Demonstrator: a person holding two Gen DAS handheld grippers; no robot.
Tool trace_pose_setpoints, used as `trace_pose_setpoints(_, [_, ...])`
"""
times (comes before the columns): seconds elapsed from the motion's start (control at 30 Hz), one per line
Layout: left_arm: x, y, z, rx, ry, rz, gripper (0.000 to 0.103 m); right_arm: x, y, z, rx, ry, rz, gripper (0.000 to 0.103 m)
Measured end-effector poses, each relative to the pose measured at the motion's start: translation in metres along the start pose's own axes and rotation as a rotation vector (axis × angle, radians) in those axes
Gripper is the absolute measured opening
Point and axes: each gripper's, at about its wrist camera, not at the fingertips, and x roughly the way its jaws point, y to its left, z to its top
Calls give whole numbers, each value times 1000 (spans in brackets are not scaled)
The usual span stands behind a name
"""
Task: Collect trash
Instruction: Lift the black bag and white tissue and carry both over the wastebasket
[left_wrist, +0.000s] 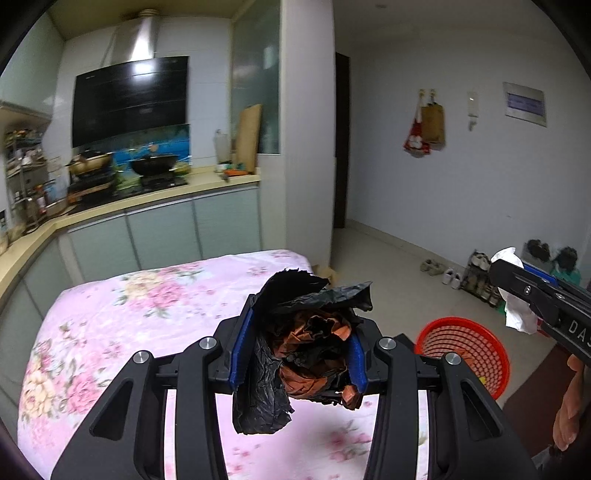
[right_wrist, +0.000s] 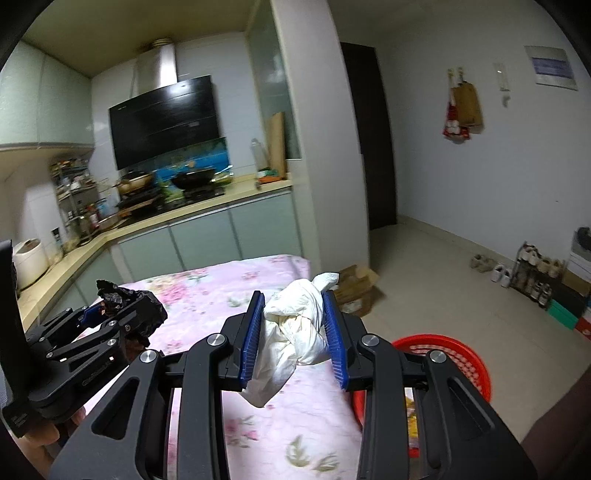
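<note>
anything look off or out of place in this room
A cardboard box lies with its flaps open on the floor just past the flowered table. Several shoes sit loose beside the shoe rack.

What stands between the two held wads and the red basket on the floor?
Nothing visible does. The left gripper is clamped on the black and brown wad above the floral cloth, the right gripper on the white wad. The red basket sits open-topped on the floor past the cloth's edge, with nothing over its mouth.

Left gripper and right gripper both angled slightly downward, side by side, jaws clamped partway, each gripping a load.
</note>
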Motion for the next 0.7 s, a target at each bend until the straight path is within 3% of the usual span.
trace_pose_setpoints(0.4, [35,-62,-2,48,31,-182,41,-1,-61,-10,66,19,-150,32])
trace_pose_setpoints(0.7, [75,-112,-11,64,112,-324,41,10,-106,-22,116,78,-248,32])
